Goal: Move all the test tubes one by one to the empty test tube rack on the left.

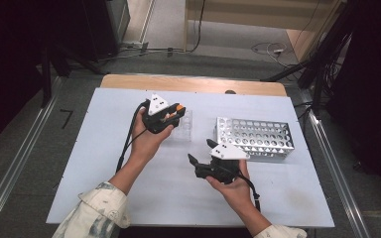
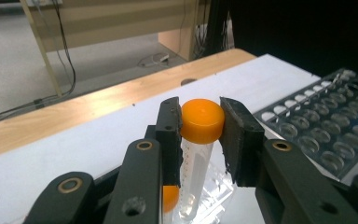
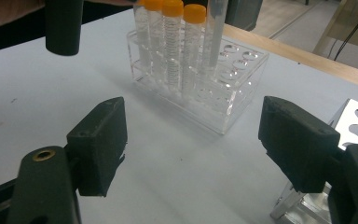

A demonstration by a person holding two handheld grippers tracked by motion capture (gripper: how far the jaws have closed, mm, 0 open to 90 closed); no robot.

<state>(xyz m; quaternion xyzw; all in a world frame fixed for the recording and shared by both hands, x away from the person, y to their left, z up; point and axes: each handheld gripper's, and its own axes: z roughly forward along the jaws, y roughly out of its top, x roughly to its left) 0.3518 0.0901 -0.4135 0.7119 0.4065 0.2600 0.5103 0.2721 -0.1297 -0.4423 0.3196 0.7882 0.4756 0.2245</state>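
Tube (image 2: 193, 154) clamped by its orange cap (image 2: 202, 120) in left gripper (image 2: 200, 125), over the clear rack (image 3: 223, 100).
Left jaws pinch the cap from both sides; tube hangs upright, lower end down among the clear rack's holes. Three more orange-capped tubes (image 3: 172, 42) stand in that rack. Right gripper (image 3: 193, 140) jaws wide open, nothing between them, held above the white table (image 1: 104, 148), near the metal rack (image 1: 254, 138).
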